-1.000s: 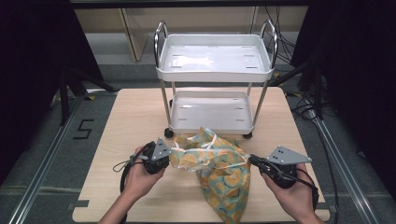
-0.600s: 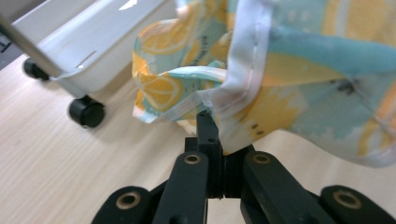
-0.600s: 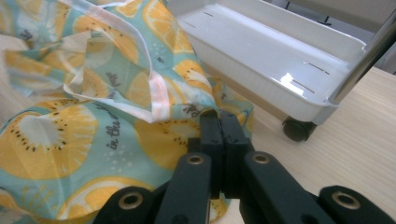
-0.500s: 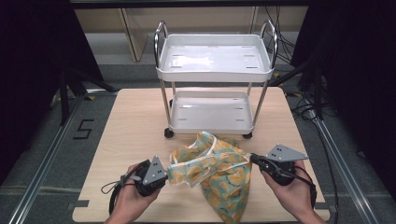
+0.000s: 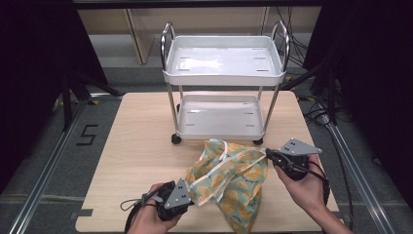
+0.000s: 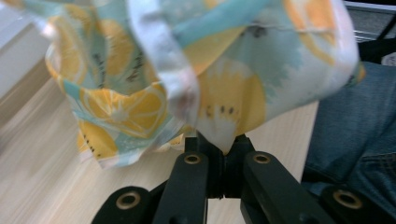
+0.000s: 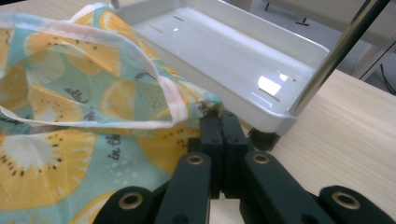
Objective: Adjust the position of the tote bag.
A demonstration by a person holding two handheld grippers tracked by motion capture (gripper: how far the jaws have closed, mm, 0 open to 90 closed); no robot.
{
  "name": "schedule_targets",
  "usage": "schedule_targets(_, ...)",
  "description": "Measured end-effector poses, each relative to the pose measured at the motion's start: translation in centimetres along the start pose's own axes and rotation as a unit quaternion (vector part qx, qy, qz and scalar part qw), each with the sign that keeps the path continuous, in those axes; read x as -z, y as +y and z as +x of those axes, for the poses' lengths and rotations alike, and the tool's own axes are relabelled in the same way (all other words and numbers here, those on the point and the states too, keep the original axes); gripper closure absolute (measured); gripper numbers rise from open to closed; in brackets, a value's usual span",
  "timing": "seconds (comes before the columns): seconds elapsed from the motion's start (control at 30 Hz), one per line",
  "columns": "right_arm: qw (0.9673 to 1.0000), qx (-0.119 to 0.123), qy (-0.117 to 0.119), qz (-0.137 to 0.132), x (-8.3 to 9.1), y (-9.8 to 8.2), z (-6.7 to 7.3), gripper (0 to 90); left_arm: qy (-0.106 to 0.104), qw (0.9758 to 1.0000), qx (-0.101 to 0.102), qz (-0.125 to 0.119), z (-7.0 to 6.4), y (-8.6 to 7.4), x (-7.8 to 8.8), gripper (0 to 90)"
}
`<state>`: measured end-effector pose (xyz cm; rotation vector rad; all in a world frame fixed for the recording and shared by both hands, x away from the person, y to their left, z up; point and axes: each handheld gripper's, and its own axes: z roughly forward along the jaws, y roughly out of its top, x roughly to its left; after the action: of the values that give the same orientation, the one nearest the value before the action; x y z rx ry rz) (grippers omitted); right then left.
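- The left claw [image 5: 191, 191] was clamped shut on one edge of the fruit-print cloth bag [image 5: 229, 180]; in the left gripper view its two black jaws met on a pinch of the fabric [image 6: 224, 135], with the rest of the bag hanging above them.
- The right claw [image 5: 269, 155] was likewise closed on the bag's opposite edge, near the white-trimmed rim [image 7: 154, 84], as the right gripper view showed the jaws pressed together on the cloth.
- The bag lay at the near side of the desk [image 5: 136, 146], stretched between the two claws, with its lower end drooping toward the desk's front edge.
- Just behind it stood the white two-tier trolley [image 5: 224, 73], both trays bare; the lower tray [image 7: 224, 56] sat close by the right claw.
- Judged from this, the step in hand was spreading the bag out by its two edges.
- The next move would call for keeping both pinches firm while drawing the cloth taut and level, so that neither edge slipped free or snagged on the trolley's wheel [image 7: 264, 135].
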<state>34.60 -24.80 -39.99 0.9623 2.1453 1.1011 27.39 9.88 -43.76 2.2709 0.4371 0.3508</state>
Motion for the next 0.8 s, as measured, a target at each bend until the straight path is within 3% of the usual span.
schedule_targets(0.2,0.9999,-0.011,-0.005,-0.004,-0.3,0.7,-0.2,90.0,-0.018,0.9998,-0.008,0.008,-0.6,0.8,-1.0,89.1)
schedule_targets(0.33,1.0,-0.001,-0.002,-0.01,-0.4,1.0,-0.2,90.0,-0.026,0.9996,-0.01,0.007,-0.7,1.1,-1.5,89.1)
schedule_targets(0.53,0.9998,-0.009,0.017,-0.004,-0.1,0.6,0.5,89.0,-0.026,0.9995,0.019,-0.003,-0.1,0.8,-1.5,89.1)
schedule_targets(0.63,0.9994,-0.015,0.031,0.004,0.2,0.5,0.8,81.0,-0.027,0.9992,0.028,-0.011,-0.1,0.8,-1.4,89.1)
schedule_targets(0.77,0.9993,-0.003,0.037,-0.005,1.0,0.5,0.7,69.3,-0.026,0.9989,0.033,-0.02,-0.2,0.9,-1.4,89.1)
schedule_targets(0.8,0.9991,-0.015,0.039,-0.002,1.3,0.5,0.8,67.5,-0.027,0.999,0.031,-0.017,-0.2,1.0,-1.3,89.2)
